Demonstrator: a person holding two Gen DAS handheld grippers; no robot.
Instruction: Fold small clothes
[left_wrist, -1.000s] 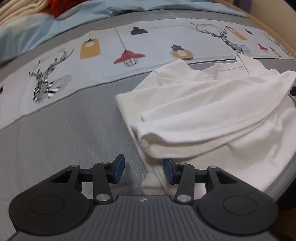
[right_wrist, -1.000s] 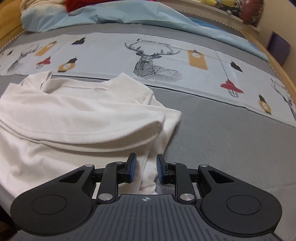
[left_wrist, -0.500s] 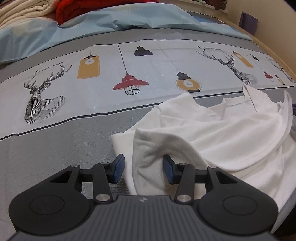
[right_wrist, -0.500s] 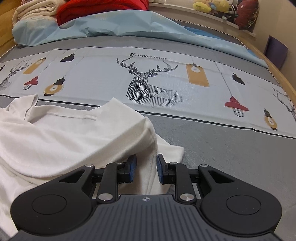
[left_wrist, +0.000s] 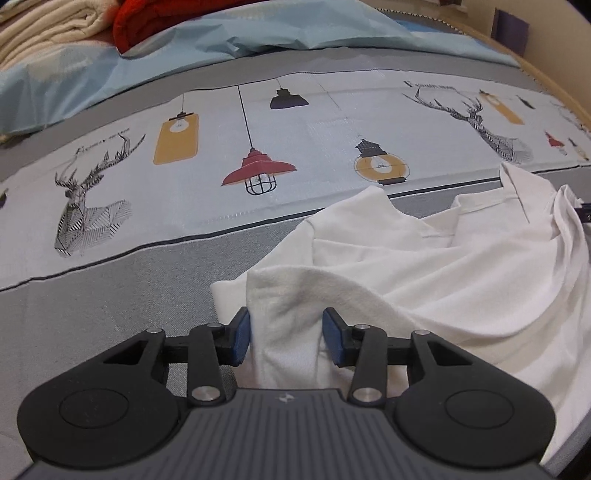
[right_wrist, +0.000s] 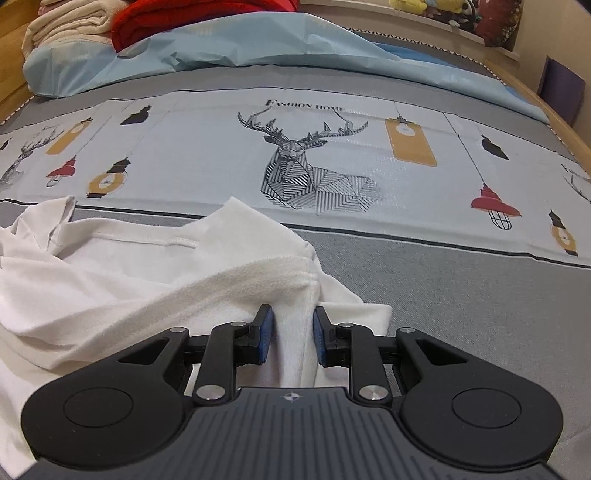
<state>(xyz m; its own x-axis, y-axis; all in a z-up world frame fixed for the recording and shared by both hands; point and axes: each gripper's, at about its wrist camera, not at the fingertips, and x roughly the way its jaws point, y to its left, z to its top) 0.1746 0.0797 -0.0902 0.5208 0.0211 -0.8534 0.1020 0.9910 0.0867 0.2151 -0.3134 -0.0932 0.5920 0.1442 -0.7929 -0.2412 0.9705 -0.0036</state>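
A small white shirt (left_wrist: 443, 266) lies partly folded on the grey bed cover, its collar at the far side. My left gripper (left_wrist: 286, 341) has a fold of the shirt's lower left edge between its blue pads (left_wrist: 240, 339), with a wide gap between the pads. In the right wrist view the same shirt (right_wrist: 129, 280) fills the left half. My right gripper (right_wrist: 291, 339) has the shirt's lower right edge between its blue pads (right_wrist: 264, 338), pads close on the cloth. The lifted hem drapes over the shirt body between both grippers.
The bed cover (right_wrist: 332, 155) has a pale band printed with deer and lamps. A light blue quilt (left_wrist: 258, 33), a red blanket (right_wrist: 192, 18) and cream blankets (left_wrist: 44, 29) lie at the far side. A wooden bed edge (right_wrist: 561, 129) runs along the right.
Both grippers have carried the shirt's lower edge up and forward over the body toward the collar, so the bottom part is folded over. Each still has cloth between its pads.
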